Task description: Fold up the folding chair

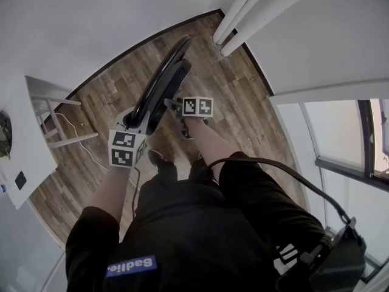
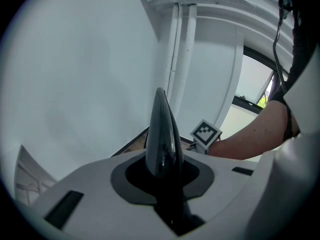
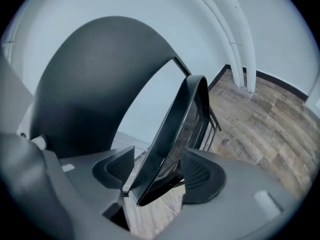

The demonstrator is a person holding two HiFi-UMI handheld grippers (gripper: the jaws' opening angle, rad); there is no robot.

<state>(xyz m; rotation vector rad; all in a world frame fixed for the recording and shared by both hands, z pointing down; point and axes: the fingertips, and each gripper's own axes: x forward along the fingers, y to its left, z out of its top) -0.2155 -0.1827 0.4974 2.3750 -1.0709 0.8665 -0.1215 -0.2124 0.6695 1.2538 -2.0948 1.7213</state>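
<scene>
Gripping the black folding chair (image 1: 159,84) from two sides, a person held it edge-on above a wood floor (image 1: 243,102). The seat and back lay close together, and the fold looked all but finished.

The left gripper (image 2: 162,181) was clenched on a thin, glossy black rim of the chair, which rose straight up out of its jaws. The right gripper (image 3: 155,176) was also closed on the chair, with a slanted panel edge pinched between its two ribbed pads (image 3: 200,174). That gripper's marker cube (image 2: 206,133) showed just beyond the rim held by the left tool.

Both holds sat on narrow, shiny edges, so the clearest risk was a slip. A small twist of either tool could have let the rim slide out of its jaws. In the right gripper the panel crossed the jaws at an angle, a bite that looked less sure than a square one. Had either hold failed, the chair might have swung open or dropped toward the person's shoes (image 1: 159,158), which stood just below the tools.

White pipes (image 1: 243,11) ran down the wall beyond the chair's far end, so a wide swing could have knocked them.
</scene>
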